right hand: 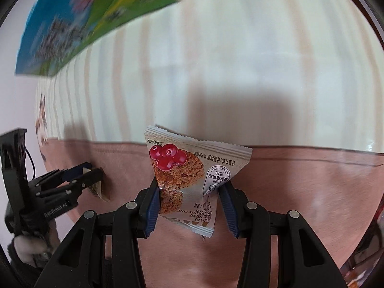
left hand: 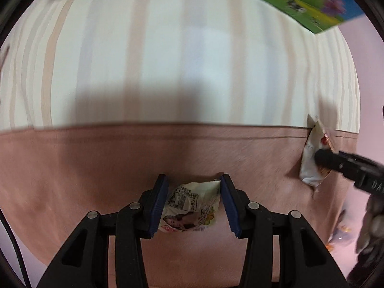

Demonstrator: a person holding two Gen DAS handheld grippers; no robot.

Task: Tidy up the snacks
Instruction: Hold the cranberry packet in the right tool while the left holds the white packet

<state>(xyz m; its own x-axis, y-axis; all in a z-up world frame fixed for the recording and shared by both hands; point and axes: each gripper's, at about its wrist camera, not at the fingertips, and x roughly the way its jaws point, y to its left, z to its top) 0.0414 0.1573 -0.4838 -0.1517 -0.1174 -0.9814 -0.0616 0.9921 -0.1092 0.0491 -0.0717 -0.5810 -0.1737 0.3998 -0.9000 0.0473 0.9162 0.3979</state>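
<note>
Closest to the left wrist camera, a small crumpled snack packet (left hand: 192, 206), pale with printed text and a food picture, is pinched between the blue pads of the left gripper (left hand: 193, 204). The jaws are clenched on it, and it hangs above the cloth rather than lying on it.

In the right wrist view, the right gripper (right hand: 189, 201) grasps a cranberry oat cookie packet (right hand: 192, 172) by its lower half. This packet shows red berries and a brown cookie, and its zigzag-sealed top edge fans out above the pads.

Both packets are held over a tablecloth: a dusty pink band (left hand: 96, 168) nearest the cameras, then a cream striped section (left hand: 168, 60) beyond it. At the far edge of the table sits a colourful box (right hand: 79, 24), blue and green with a cartoon meadow scene, blurred. The right gripper and its packet appear at the right edge of the left view; the left gripper, held by a gloved hand (right hand: 28, 247), appears at the left edge of the right view. The two are well apart.

Judged from this, the step in hand is the carrying stage: each gripper has a snack picked up and in transit. Whether the colourful box is where they belong cannot be told. The next move calls for bringing each packet over its destination, lowering it, and only then loosening the jaws, keeping the thin wrappers from slipping out early.
</note>
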